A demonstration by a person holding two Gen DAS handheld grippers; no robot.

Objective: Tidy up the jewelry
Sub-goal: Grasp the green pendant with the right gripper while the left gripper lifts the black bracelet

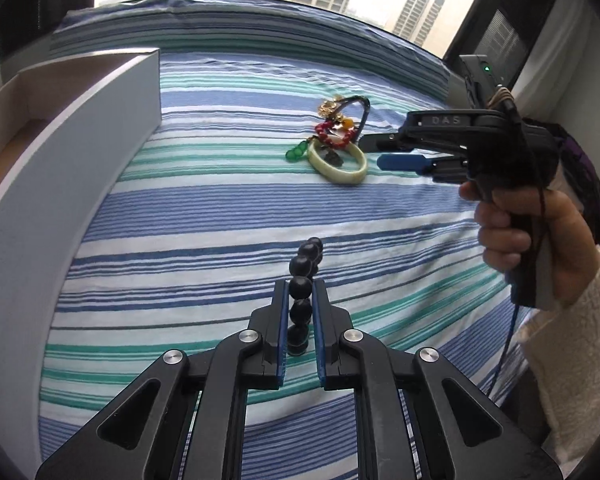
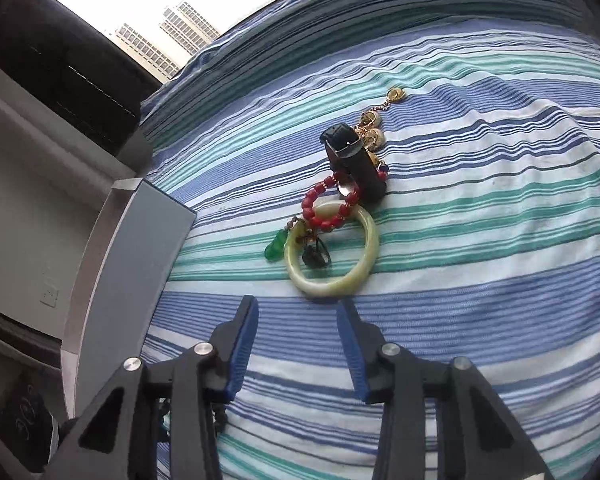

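Fingers of the left gripper (image 1: pixel 300 300) are clamping a black bead bracelet (image 1: pixel 303 280) above the striped bed (image 1: pixel 220 216), right of the white box (image 1: pixel 60 160). Fingers of the right gripper (image 2: pixel 298 320) are standing partly open, holding nothing, just short of the pale jade bangle (image 2: pixel 332 256), which is lying touching the red bead bracelet (image 2: pixel 324 204), green pendant (image 2: pixel 275 248), black watch (image 2: pixel 352 160) and gold chain (image 2: pixel 380 128).

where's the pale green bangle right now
The bangle lies on the striped bedspread, nearest piece of the jewelry pile to the right gripper, with the red bead bracelet overlapping its far edge.
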